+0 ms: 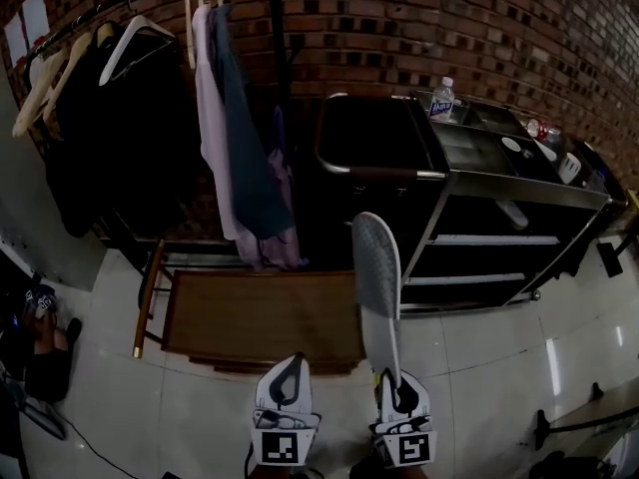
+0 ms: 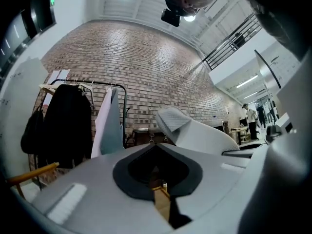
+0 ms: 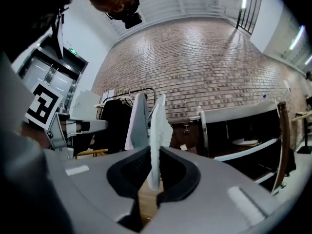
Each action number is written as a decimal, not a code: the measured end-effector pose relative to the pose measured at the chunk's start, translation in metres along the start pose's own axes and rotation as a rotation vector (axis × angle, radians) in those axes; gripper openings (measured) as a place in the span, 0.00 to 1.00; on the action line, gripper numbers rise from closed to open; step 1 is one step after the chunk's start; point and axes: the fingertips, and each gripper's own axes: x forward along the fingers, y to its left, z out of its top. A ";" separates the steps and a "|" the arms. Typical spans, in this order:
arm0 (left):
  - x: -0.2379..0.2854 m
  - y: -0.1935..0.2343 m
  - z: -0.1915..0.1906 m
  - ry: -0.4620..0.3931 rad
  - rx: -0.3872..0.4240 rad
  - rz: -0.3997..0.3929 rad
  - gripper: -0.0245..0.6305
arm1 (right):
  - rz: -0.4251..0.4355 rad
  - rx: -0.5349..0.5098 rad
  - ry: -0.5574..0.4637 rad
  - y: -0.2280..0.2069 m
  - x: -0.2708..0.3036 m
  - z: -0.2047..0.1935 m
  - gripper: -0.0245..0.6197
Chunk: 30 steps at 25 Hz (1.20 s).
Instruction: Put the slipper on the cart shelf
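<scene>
A flat white-grey slipper [image 1: 377, 277] sticks up and forward from my right gripper [image 1: 391, 375], which is shut on its near end. In the right gripper view the slipper [image 3: 157, 126] stands edge-on between the pads of that gripper [image 3: 155, 152]. The black metal cart [image 1: 519, 193] with its open shelves [image 1: 499, 239] stands ahead and to the right, apart from the slipper. My left gripper [image 1: 291, 364] hangs just left of the right one, shut with nothing in it. From the left gripper [image 2: 155, 147] the slipper [image 2: 195, 130] shows to the right.
A clothes rack [image 1: 150, 8] with hanging garments [image 1: 235, 138] fills the left, in front of a brick wall. A low wooden bench [image 1: 260, 317] lies under the grippers on the tiled floor. A water bottle [image 1: 442, 98] and small items sit on the cart's top.
</scene>
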 end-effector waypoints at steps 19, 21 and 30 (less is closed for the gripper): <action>0.186 -0.190 0.000 0.040 -0.207 0.024 0.06 | -0.056 0.038 0.248 -0.261 -0.001 -0.077 0.09; 0.202 -0.200 0.005 0.028 -0.202 0.030 0.06 | -0.058 0.058 0.272 -0.279 0.004 -0.083 0.09; 0.252 -0.223 0.004 0.022 -0.224 0.012 0.06 | -0.053 0.156 0.336 -0.326 0.029 -0.095 0.09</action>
